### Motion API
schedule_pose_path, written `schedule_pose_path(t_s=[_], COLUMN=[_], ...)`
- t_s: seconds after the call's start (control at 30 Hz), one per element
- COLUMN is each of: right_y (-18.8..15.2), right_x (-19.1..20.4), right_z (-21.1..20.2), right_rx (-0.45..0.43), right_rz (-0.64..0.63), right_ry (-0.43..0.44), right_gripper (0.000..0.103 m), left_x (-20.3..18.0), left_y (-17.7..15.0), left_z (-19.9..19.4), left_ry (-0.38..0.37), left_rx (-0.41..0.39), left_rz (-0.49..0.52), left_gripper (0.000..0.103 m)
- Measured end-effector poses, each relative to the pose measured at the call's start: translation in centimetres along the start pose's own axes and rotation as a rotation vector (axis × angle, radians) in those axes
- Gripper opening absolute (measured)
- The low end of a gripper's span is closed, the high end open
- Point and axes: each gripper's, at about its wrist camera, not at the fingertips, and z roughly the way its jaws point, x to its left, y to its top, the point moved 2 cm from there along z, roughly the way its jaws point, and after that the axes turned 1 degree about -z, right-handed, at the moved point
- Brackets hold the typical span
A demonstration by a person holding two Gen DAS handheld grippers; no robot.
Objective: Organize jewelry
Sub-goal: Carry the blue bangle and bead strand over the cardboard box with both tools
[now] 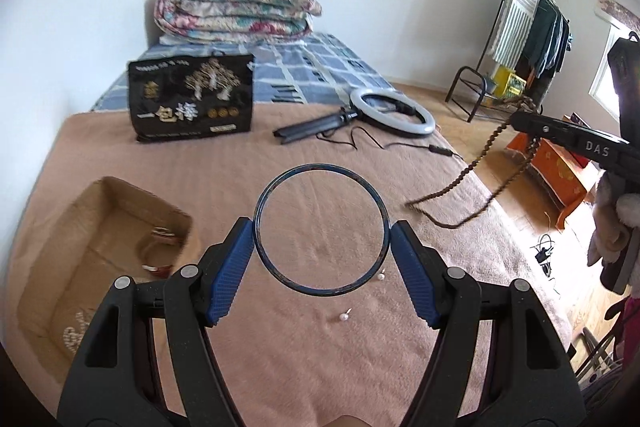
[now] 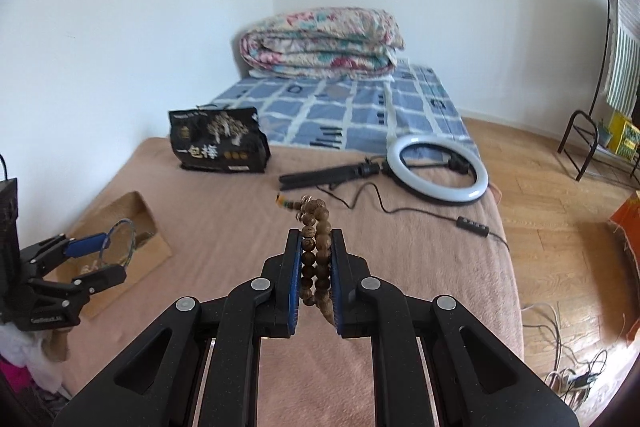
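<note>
Pink-blanketed bed (image 1: 280, 163): left gripper (image 1: 322, 247) clamped thin dark-blue metal bangle (image 1: 320, 171), right gripper (image 2: 316, 267) pinched brown wooden bead strand (image 2: 316, 227); cardboard box (image 1: 52, 267) at 9 o'clock; dangling beads risked snagging, bangle slipping.

Dark blue bangle (image 1: 322, 230), brown wooden beads (image 2: 316, 247) — pink blanket (image 1: 280, 347), blue-checked sheet (image 1: 312, 63), floral quilt (image 1: 236, 9).

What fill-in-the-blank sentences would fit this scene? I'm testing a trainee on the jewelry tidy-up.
1. The left gripper holds a dark blue ____.
2. The right gripper is shut on a string of wooden ____.
3. Two small pearl earrings lie on the tan ____.
4. The cardboard box sits to the ____ of the left gripper.

Missing words: bangle; beads; blanket; left
</note>
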Motion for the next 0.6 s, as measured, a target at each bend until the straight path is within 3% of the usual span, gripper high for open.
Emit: schedule_pose_path(t_s=[0.6], right_y=[3.2], right_x=[9.3], right_z=[-5.4], right_rx=[-0.092], right_rz=[-0.134], right_ry=[0.12], right_gripper=[0.011], left_x=[8.1], left_y=[-1.5], left_z=[-8.1], left_ry=[0.122], left_rx=[-0.071], left_rz=[-0.052], left_gripper=[0.072])
